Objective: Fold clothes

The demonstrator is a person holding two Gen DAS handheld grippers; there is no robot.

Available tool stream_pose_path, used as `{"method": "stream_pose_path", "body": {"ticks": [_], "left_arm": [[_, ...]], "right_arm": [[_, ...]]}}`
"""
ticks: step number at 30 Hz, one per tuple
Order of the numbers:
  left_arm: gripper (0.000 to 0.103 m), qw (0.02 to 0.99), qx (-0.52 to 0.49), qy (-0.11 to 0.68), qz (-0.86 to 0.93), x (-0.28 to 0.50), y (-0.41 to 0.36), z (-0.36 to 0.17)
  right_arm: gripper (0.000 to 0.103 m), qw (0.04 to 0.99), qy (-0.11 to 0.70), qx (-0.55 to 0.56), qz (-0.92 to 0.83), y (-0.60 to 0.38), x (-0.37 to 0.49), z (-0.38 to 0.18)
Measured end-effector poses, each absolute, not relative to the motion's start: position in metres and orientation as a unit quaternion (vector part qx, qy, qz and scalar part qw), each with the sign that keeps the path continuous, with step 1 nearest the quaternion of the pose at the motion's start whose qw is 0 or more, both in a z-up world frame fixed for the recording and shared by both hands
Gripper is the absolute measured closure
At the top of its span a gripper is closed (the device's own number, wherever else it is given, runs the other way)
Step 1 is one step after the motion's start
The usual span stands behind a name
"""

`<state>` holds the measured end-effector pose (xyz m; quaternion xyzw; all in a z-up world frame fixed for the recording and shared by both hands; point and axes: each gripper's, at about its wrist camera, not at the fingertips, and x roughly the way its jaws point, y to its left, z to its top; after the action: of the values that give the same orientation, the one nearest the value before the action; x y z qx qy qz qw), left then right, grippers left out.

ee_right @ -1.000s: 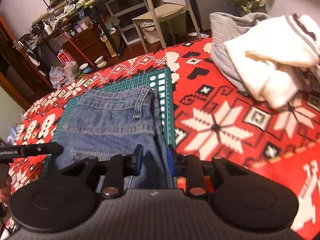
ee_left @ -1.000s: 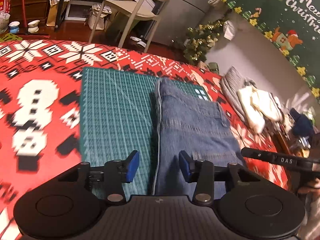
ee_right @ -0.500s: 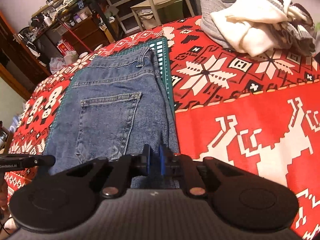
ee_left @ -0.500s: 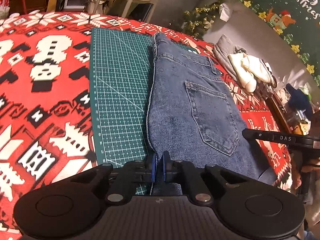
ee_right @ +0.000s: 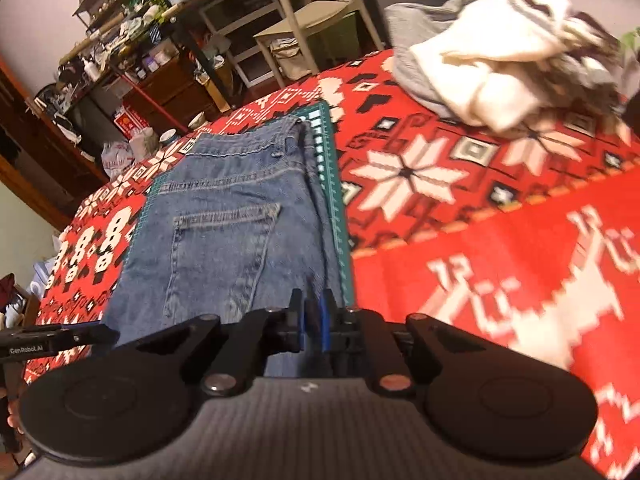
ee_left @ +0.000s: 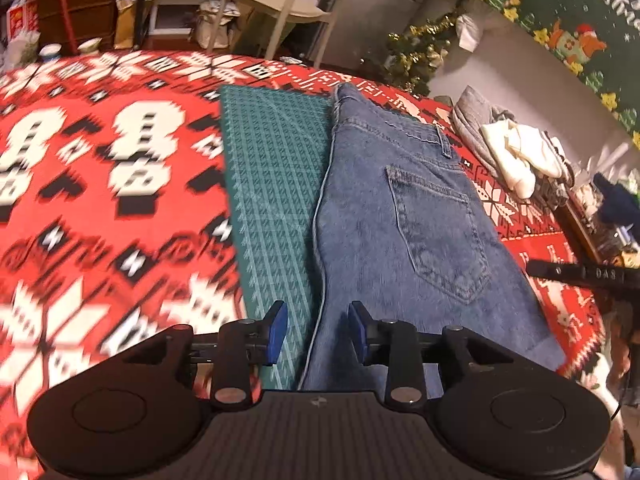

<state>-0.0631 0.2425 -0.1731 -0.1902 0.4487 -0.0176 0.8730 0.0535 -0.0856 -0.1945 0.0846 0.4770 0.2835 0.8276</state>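
Half a second ago the left gripper [ee_left: 316, 334] was pinched together on the near edge of the jeans [ee_left: 404, 216]; now its blue fingers [ee_left: 277, 330] stand well apart, straddling the denim's left seam and holding nothing. The right gripper [ee_right: 314, 322] looks unchanged: its fingers are nearly together at the lower centre of its frame, with denim apparently between them, though blur keeps me from being sure the cloth is truly gripped. The jeans lie flat, back pocket up, running from the bottom centre toward the upper middle of both views, partly on the green cutting mat [ee_left: 272, 184] and over the red patterned cloth [ee_left: 100, 200] covering the worktop. A heap of grey and white clothes [ee_right: 488, 60] sits at the upper right of the right view, well apart from the jeans. The step in hand seems to be the setting down and smoothing of the laid-out jeans before the next fold. Next, the right gripper probably needs to release too, then both should take fresh hold of one end and carry it across to the other, keeping the edges aligned.
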Motion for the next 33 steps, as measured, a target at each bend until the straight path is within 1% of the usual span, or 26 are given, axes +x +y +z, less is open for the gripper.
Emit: {"method": "stream_pose_path", "body": {"ticks": [5,6,9,12,13,15,17,20,22,24,25,26,27,29,30,32,33], "left_arm": [[0.07,0.869,-0.2,0.452,-0.016,-0.088,0.242,-0.175],[0.071,0.868,-0.195,0.456,-0.012,-0.091,0.241,-0.178],[0.07,0.872,-0.185,0.454,-0.003,-0.102,0.242,-0.18],[0.07,0.872,-0.188,0.452,0.007,-0.11,0.244,-0.18],[0.071,0.873,-0.191,0.449,0.009,-0.112,0.244,-0.178],[0.078,0.881,-0.181,0.437,0.013,-0.114,0.241,-0.168],[0.08,0.891,-0.166,0.422,0.007,-0.116,0.235,-0.157],[0.081,0.901,-0.154,0.406,-0.022,-0.115,0.222,-0.146],[0.082,0.897,-0.153,0.413,-0.051,-0.111,0.21,-0.151],[0.088,0.892,-0.139,0.424,-0.064,-0.108,0.2,-0.161],[0.088,0.889,-0.128,0.435,-0.059,-0.107,0.198,-0.168],[0.092,0.888,-0.118,0.442,-0.055,-0.108,0.198,-0.175],[0.097,0.89,-0.111,0.44,-0.05,-0.112,0.2,-0.18],[0.098,0.89,-0.121,0.438,-0.04,-0.117,0.208,-0.182],[0.101,0.889,-0.132,0.437,-0.034,-0.119,0.213,-0.182],[0.101,0.887,-0.15,0.435,-0.026,-0.124,0.221,-0.179],[0.1,0.889,-0.147,0.433,-0.029,-0.127,0.22,-0.175]], "right_arm": [[0.091,0.815,0.497,0.09,0.284,-0.101,0.025,-0.204],[0.093,0.815,0.501,0.08,0.281,-0.101,0.02,-0.207],[0.095,0.826,0.49,0.043,0.275,-0.1,0.009,-0.212],[0.093,0.832,0.487,0.032,0.266,-0.103,0.003,-0.209],[0.093,0.833,0.485,0.032,0.264,-0.104,0.002,-0.207],[0.093,0.841,0.472,0.024,0.264,-0.101,-0.001,-0.198],[0.09,0.846,0.455,0.015,0.278,-0.094,-0.006,-0.187],[0.09,0.844,0.441,0.005,0.305,-0.077,-0.012,-0.176],[0.09,0.837,0.447,-0.004,0.316,-0.067,-0.016,-0.181],[0.09,0.83,0.458,-0.011,0.318,-0.059,-0.019,-0.193],[0.092,0.829,0.463,-0.015,0.314,-0.057,-0.02,-0.199],[0.095,0.83,0.46,-0.018,0.314,-0.059,-0.021,-0.203],[0.097,0.833,0.454,-0.02,0.317,-0.063,-0.024,-0.206],[0.098,0.835,0.448,-0.025,0.32,-0.068,-0.027,-0.206],[0.098,0.836,0.448,-0.026,0.317,-0.071,-0.028,-0.205],[0.098,0.837,0.451,-0.019,0.309,-0.077,-0.028,-0.2],[0.092,0.839,0.451,-0.007,0.305,-0.082,-0.028,-0.196]]}}
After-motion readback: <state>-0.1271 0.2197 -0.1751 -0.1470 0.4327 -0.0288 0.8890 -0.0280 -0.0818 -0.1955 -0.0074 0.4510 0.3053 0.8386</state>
